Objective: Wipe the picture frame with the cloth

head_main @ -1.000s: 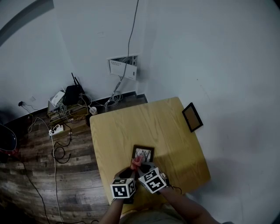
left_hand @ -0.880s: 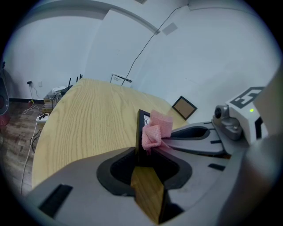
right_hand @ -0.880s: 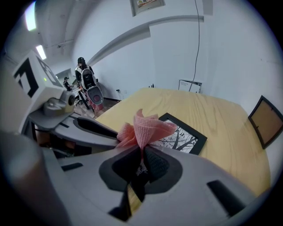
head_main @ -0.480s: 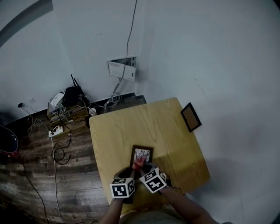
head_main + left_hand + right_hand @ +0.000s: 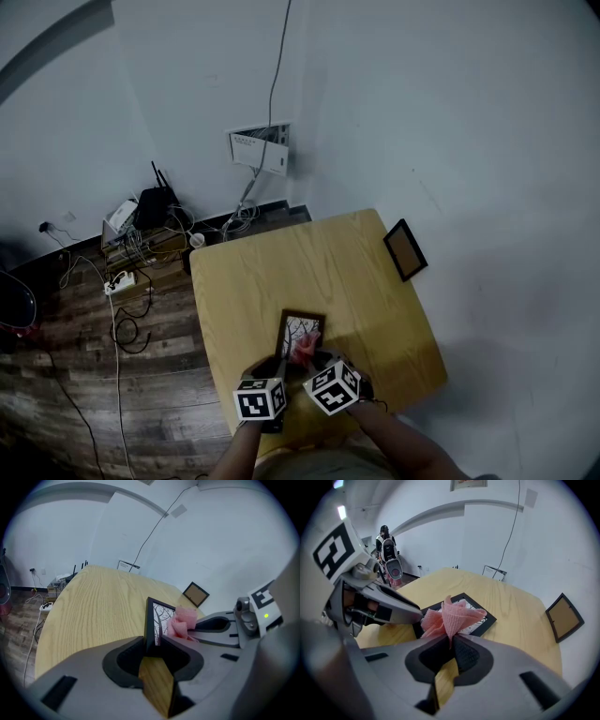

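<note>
At the near edge of the bench [image 5: 281, 272], your left claw [image 5: 152, 645] is clamping the near end of the picture frame [image 5: 482, 617], its jaws standing fairly wide around the black moulding. Just right of it, your right claw [image 5: 451, 641] is pinching the bunched pink cloth [image 5: 450, 613] tight, and the cloth is resting on the glass.

To wipe well, you are probably wanting light, even strokes running away from the clamped end, so the frame is not sliding. Let the folds, not the claw tips, meet the glass.

The frame is lying face up on the near middle of the bench. Its long axis is running near to far, leaning slightly right at the far end. A second frame [image 5: 405, 250] is sitting far right, by the wall.
</note>
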{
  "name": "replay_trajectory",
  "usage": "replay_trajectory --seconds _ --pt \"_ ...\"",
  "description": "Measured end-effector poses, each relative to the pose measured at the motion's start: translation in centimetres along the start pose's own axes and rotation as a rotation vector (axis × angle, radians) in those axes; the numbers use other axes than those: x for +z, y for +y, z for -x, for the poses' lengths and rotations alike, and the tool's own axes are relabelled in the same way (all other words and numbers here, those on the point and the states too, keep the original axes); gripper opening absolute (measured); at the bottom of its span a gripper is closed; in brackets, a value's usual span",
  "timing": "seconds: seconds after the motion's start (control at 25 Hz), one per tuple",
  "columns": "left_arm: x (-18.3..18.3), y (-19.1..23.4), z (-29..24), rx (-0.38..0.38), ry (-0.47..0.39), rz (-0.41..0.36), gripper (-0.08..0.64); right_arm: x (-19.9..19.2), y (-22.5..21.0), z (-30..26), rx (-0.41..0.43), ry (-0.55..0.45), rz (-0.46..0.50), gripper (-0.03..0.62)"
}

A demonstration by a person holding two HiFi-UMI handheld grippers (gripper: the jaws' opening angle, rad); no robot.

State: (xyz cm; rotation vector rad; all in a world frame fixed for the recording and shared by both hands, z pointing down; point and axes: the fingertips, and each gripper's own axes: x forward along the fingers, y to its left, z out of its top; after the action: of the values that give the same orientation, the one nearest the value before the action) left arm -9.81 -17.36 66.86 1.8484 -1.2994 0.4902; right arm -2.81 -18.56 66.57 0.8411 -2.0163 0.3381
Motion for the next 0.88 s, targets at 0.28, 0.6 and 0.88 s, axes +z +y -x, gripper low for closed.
replay_trajectory --seconds 0.28,0.6,0.88 --pt "0.1 0.1 0.5 -0.009 -0.033 0.016 0.107 1.1 -0.4 2.6 0.046 -0.167 -0.127 0.014" --pt "1.0 -1.9 5.4 -0.015 -0.160 0.066 0.129 1.2 -1.3 8.8 0.092 -0.358 -0.270 0.014" --pt "-1.4 -6.3 10.3 0.058 -0.225 0.085 0.044 -1.0 0.3 14.1 0.151 -0.436 -0.296 0.014"
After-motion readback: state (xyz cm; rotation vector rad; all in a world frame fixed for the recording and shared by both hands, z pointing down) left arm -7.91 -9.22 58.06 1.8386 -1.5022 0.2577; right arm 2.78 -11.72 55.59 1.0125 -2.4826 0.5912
